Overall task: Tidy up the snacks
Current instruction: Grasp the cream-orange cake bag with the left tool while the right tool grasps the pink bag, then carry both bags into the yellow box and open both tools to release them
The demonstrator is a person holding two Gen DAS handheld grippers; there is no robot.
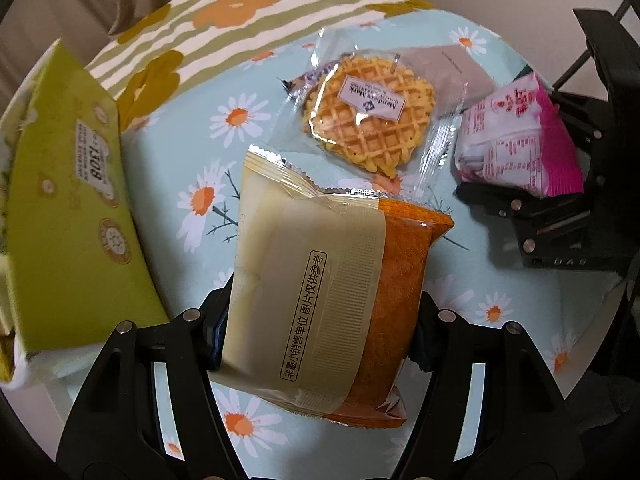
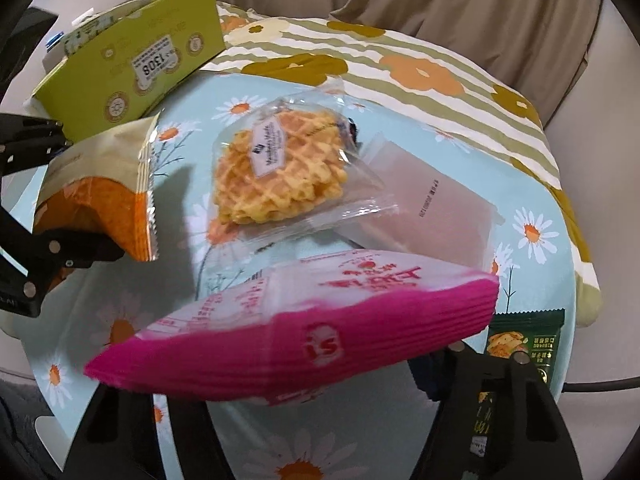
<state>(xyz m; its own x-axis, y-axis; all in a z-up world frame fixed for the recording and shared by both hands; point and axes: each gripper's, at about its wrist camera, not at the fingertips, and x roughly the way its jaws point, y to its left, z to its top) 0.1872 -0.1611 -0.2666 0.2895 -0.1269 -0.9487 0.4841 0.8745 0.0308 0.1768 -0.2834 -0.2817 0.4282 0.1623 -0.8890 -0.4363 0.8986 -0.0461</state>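
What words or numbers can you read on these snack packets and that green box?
"1308": sticker on the green box; smaller print unreadable.
"非最小销售单位 图片仅供参考": cake packet, held in the left gripper.
"Member's Mark": waffle packet label.
Pink packet, dark green packet, grey packet: print too blurred.

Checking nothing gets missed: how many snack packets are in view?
6, perhaps more hidden: cake packet in left tongs, pink packet in right tongs; on the table, waffle, purple-edged packet beneath, grey packet, green packet.
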